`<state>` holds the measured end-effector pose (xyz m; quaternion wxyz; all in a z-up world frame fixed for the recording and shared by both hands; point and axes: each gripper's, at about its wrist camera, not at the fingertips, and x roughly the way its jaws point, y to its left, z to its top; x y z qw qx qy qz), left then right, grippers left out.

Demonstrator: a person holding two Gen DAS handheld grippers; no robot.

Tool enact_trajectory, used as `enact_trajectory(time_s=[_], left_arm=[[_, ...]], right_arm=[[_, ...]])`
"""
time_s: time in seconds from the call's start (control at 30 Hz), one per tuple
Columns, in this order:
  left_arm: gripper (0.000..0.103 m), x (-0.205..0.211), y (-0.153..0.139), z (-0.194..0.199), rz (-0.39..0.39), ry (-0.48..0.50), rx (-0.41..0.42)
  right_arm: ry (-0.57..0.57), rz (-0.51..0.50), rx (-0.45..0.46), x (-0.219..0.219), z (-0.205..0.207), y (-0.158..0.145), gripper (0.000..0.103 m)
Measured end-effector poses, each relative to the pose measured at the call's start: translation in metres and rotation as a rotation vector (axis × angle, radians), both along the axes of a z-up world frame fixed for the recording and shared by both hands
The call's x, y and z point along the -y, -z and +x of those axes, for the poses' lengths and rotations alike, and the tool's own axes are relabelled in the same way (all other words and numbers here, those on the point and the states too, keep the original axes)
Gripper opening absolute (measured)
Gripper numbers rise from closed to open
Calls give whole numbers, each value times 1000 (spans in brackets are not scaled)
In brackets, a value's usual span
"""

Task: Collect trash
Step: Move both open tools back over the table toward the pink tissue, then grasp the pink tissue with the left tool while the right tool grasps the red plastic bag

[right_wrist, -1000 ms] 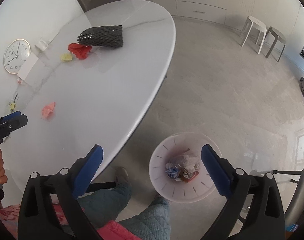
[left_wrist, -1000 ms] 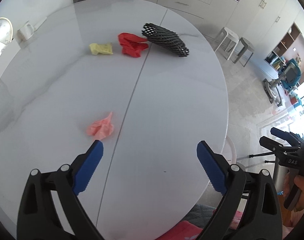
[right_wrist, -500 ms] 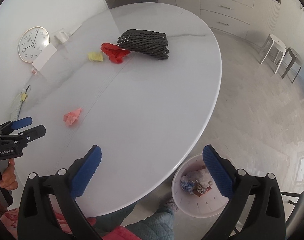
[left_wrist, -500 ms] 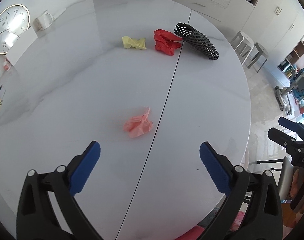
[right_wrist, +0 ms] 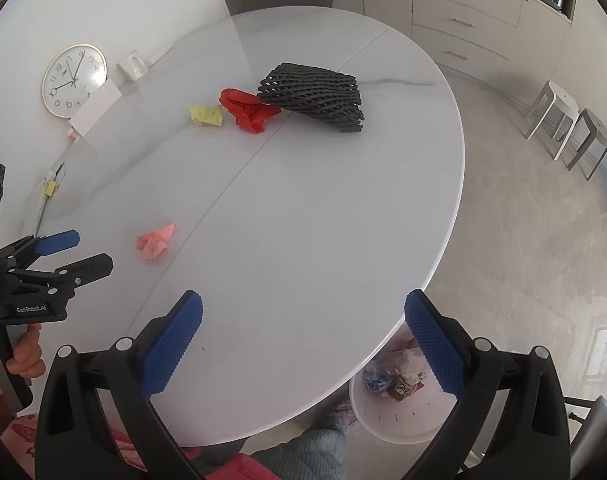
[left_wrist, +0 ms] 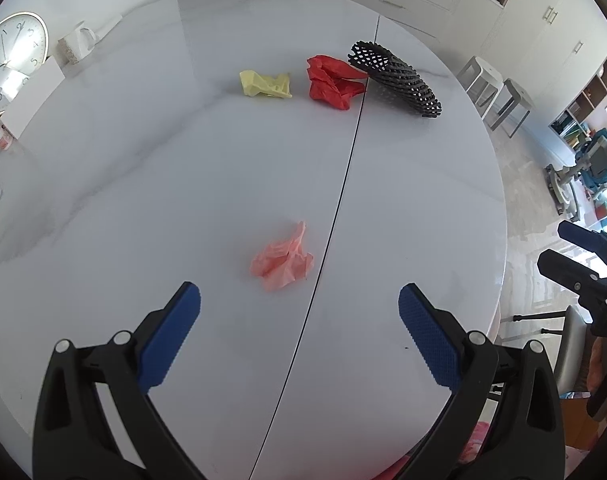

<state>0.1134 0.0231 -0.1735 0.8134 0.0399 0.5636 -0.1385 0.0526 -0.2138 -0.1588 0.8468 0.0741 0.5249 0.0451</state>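
From the left wrist, the left gripper (left_wrist: 299, 304) hung wide open and empty above the pink wad (left_wrist: 281, 258); 3 more scraps lay beyond on the table (left_wrist: 423, 208). From the right wrist, the right gripper (right_wrist: 303, 312) gaped empty; the bin (right_wrist: 395, 416) already held trash.

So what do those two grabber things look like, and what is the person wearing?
Each one is a black plastic clamp with two long fingers, silver screws at the joints and bumpy blue rubber pads. The left gripper and right gripper look alike. Seen from the side, the left one has small white lettering and a straight black handle. The person wears quilted grey-blue trousers and a red-and-pink patterned top.
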Motion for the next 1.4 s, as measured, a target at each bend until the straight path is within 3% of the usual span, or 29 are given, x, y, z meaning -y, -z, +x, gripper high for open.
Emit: enact_trajectory(time_s=[0.27,0.47,0.73,0.97,1.2,1.4], left_arm=[[95,0,13,11,25,7,4],[95,2,42,26,57,-6,-34],[78,8,64,38,93,5,-63],[50,11,77,38,128,28,-91],[46,6,71,36,91,23,-82],[46,-5,51,36,42,-20,-65]], right_arm=[[-26,-3,-13,-7,13,2,100],[-49,-1,-35,-13,24,9,100],[-60,2,-50,-17,36,13,100],[-62,4,-59,-18,44,17,100],[-76,13,-68,-21,52,19,100],[-153,25,-46,-37,74,14,101]])
